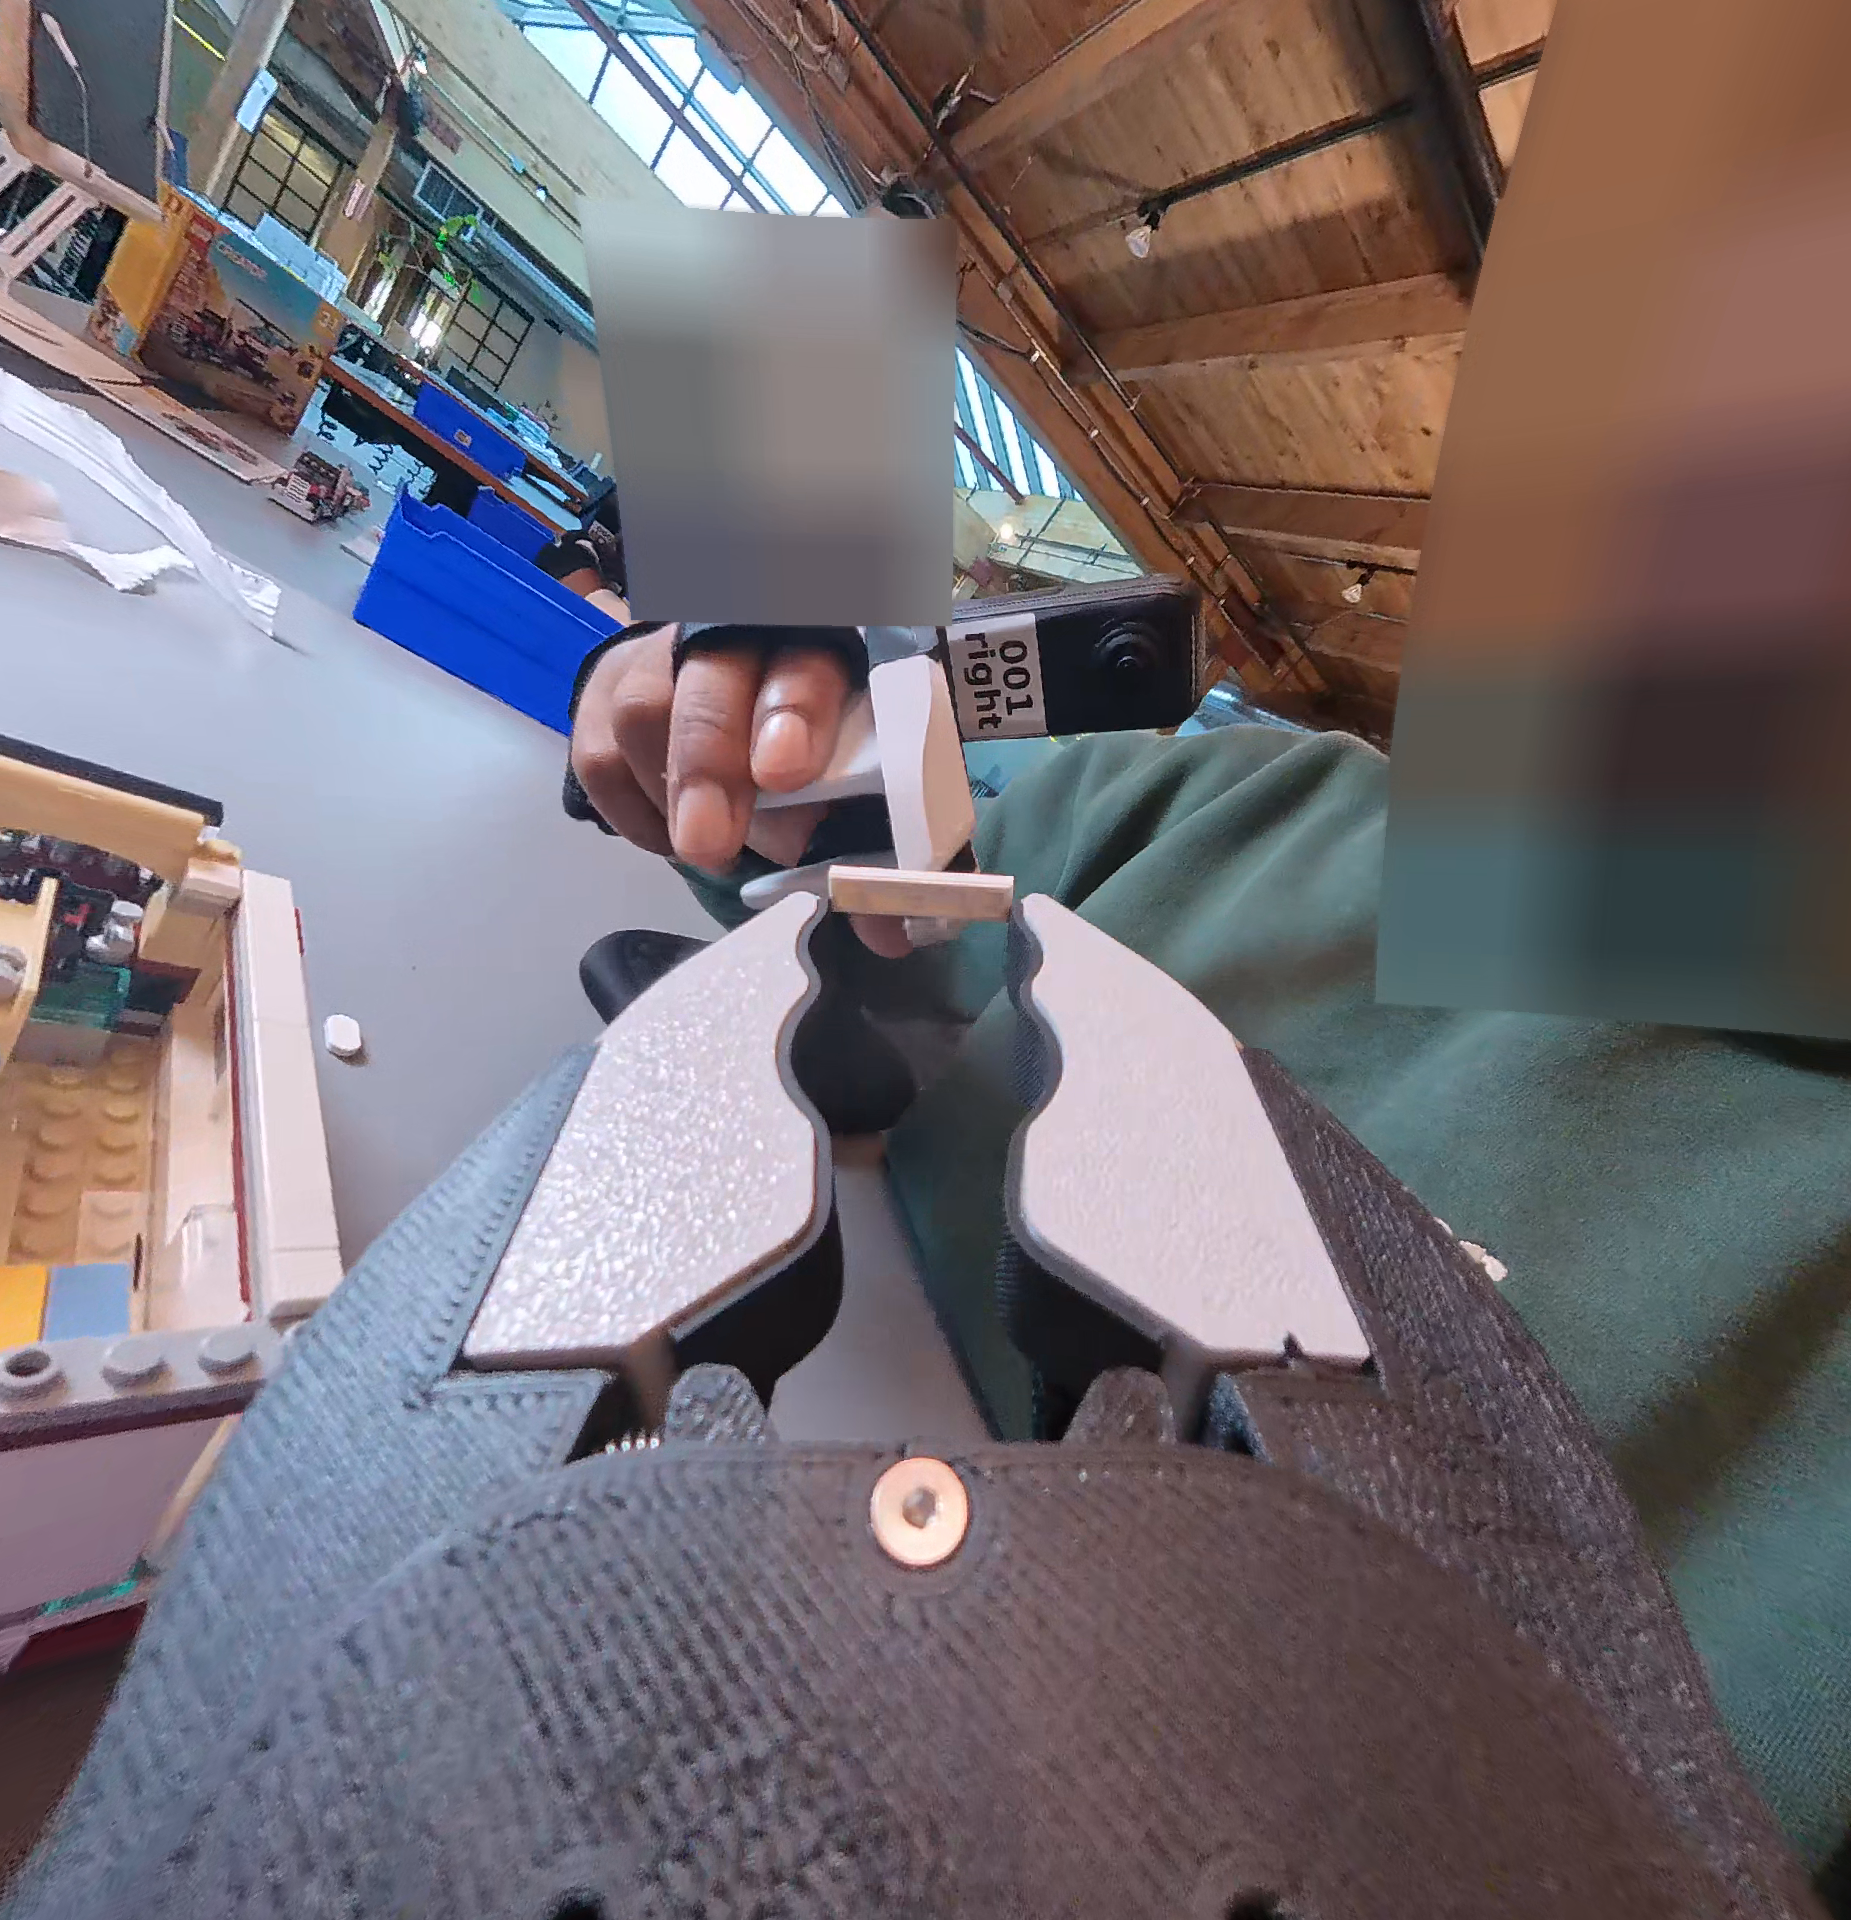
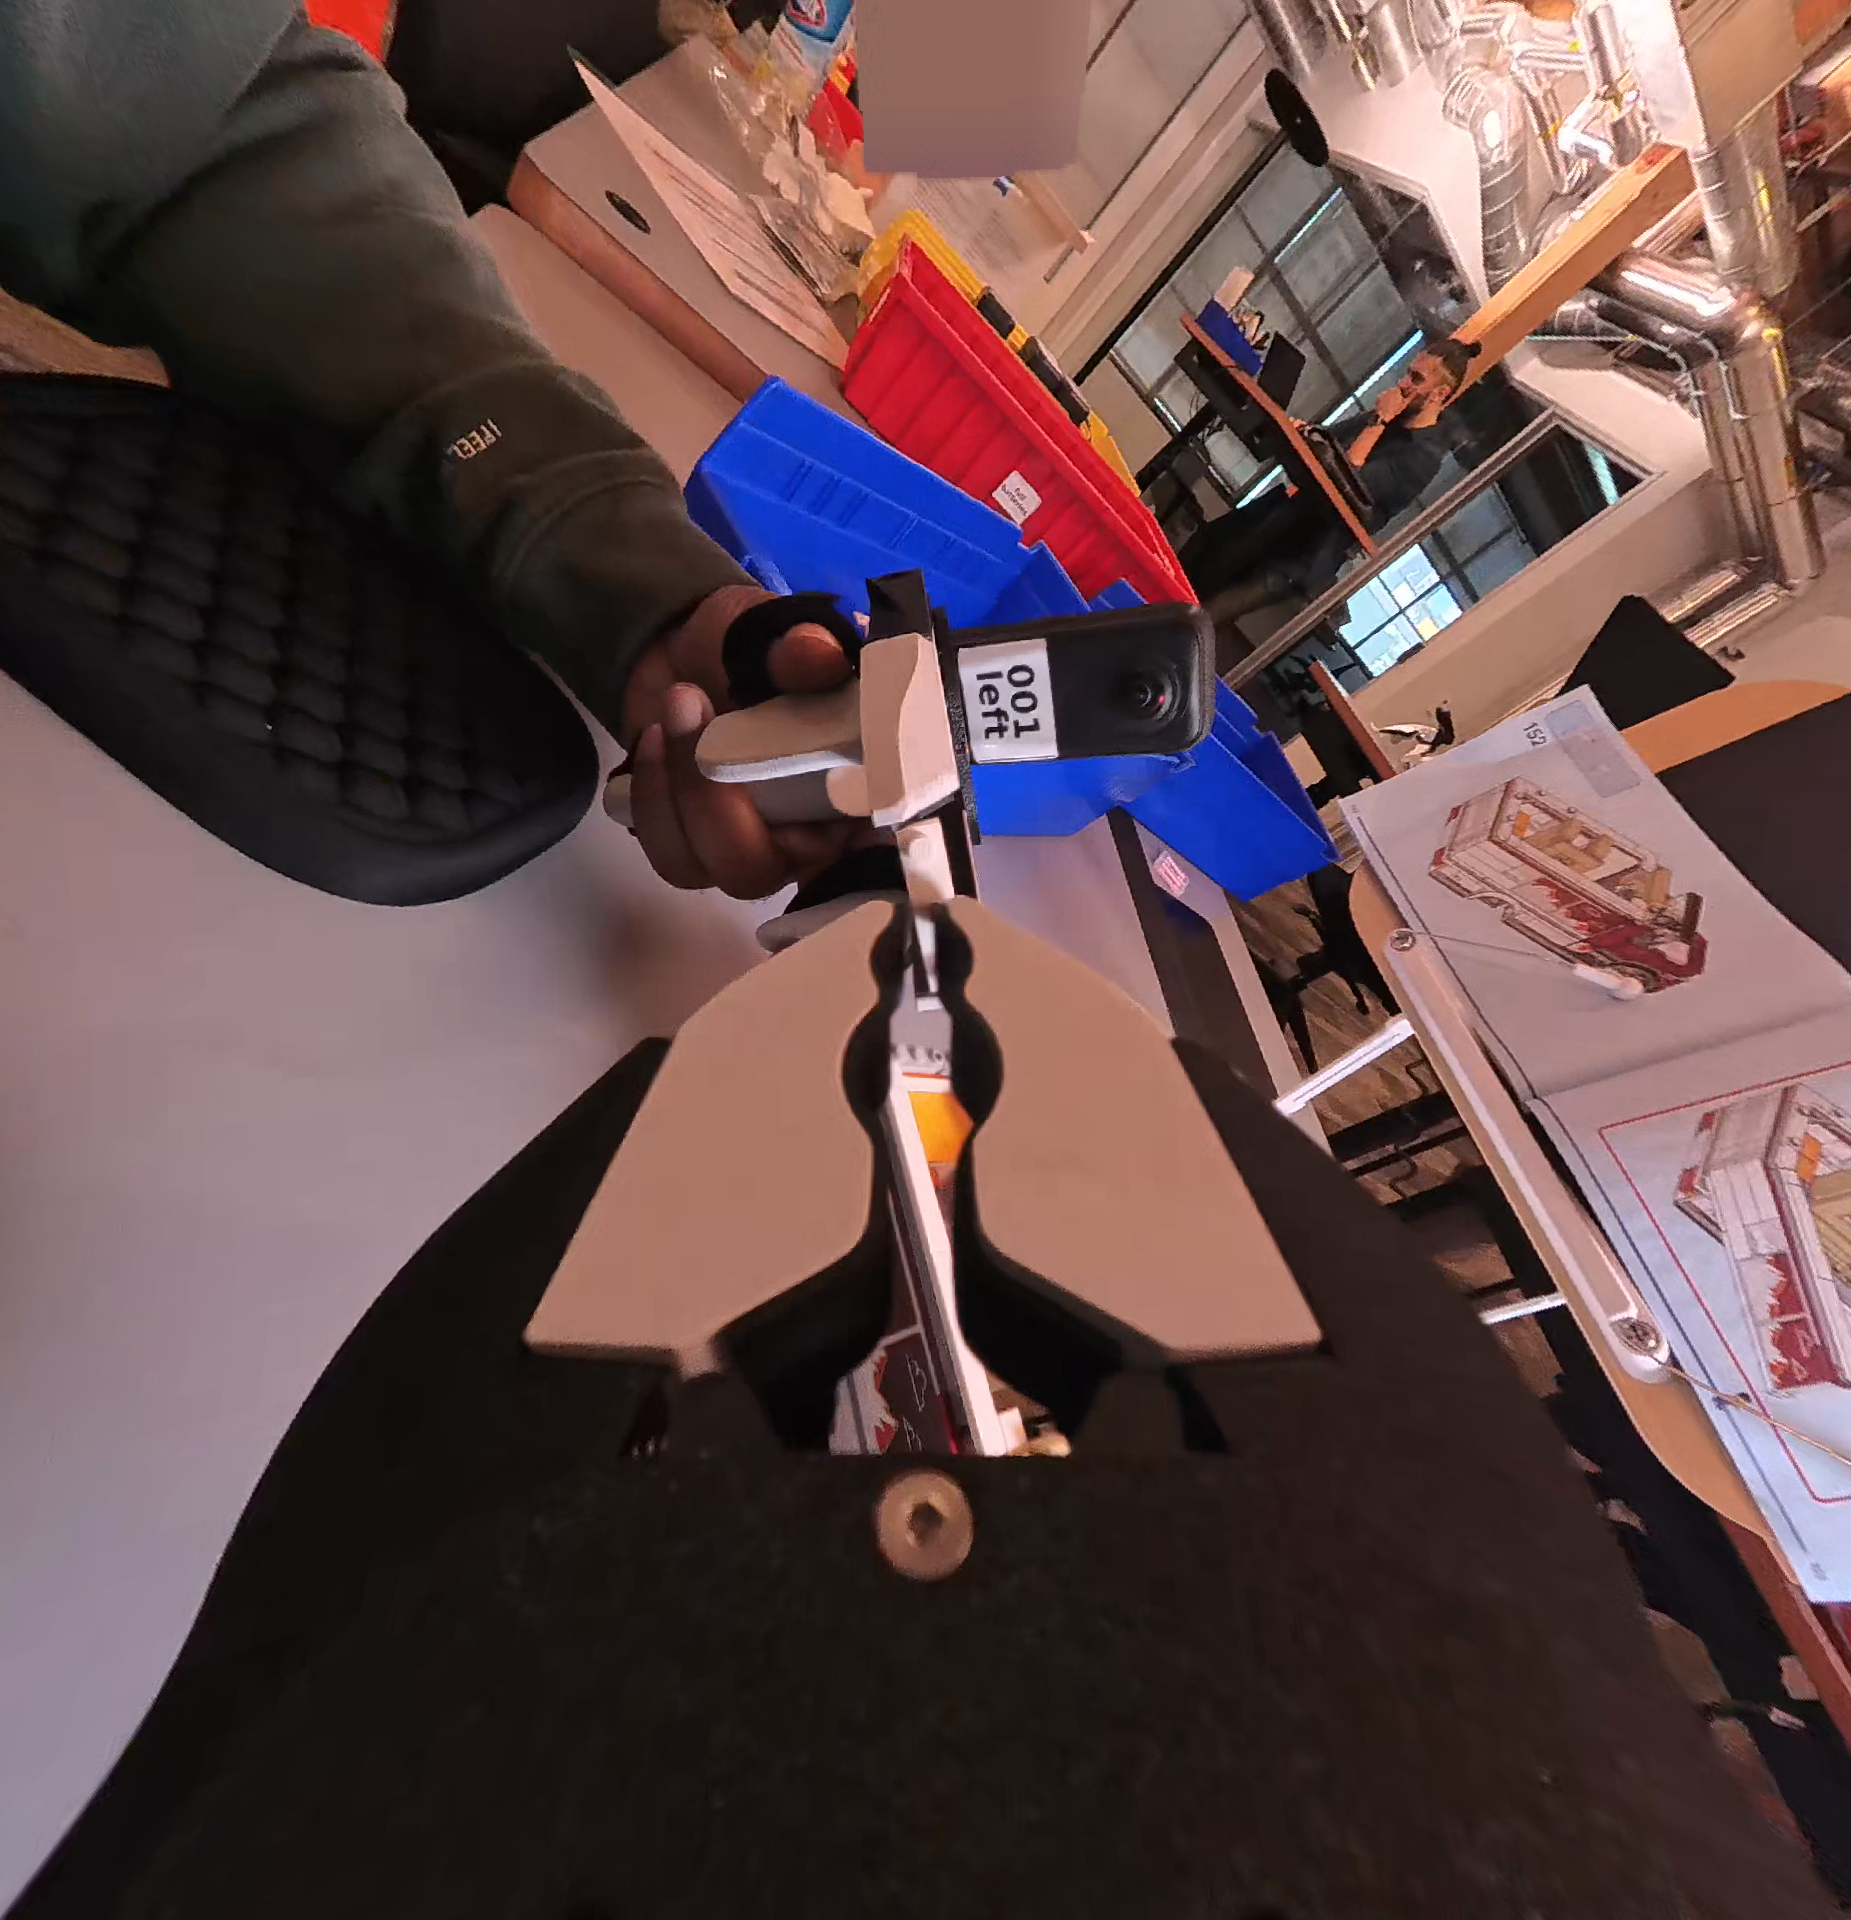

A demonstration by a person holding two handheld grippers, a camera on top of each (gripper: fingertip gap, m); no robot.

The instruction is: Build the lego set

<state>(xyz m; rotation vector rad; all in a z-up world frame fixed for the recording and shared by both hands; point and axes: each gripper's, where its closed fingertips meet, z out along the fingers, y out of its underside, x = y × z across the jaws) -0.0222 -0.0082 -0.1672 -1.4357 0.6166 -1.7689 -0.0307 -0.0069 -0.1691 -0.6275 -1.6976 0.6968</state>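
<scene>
The left gripper (image 1: 921,909) has its fingers (image 1: 692,1122) partly closed on a small tan plate (image 1: 921,896). The plate is gripped by its two short ends at the very fingertips, lies level across the gap, and is held above the grey desk (image 1: 433,810) in front of the person's green sleeve (image 1: 1316,935). The right gripper (image 2: 926,940) meets it head-on, its fingers (image 2: 755,1122) almost shut on a thin pale piece (image 2: 929,961) seen edge-on. Whether this is the same plate or a part joined to it cannot be told. The two grippers' tips are touching or just beside each other. The left hold is only at the tips, so it probably leaves little margin. Steady pressure straight along the plate, with both tools square to each other, should keep it from pivoting or springing out. Pushing off-axis would likely twist it. A brick-built model (image 1: 173,1091) with studded tan floor and white walls sits on the desk just left of the left gripper, with a small white round piece (image 1: 342,1036) loose beside it. An open instruction booklet (image 2: 1627,935) lies to the right, and blue bins (image 2: 869,509) stand behind.
</scene>
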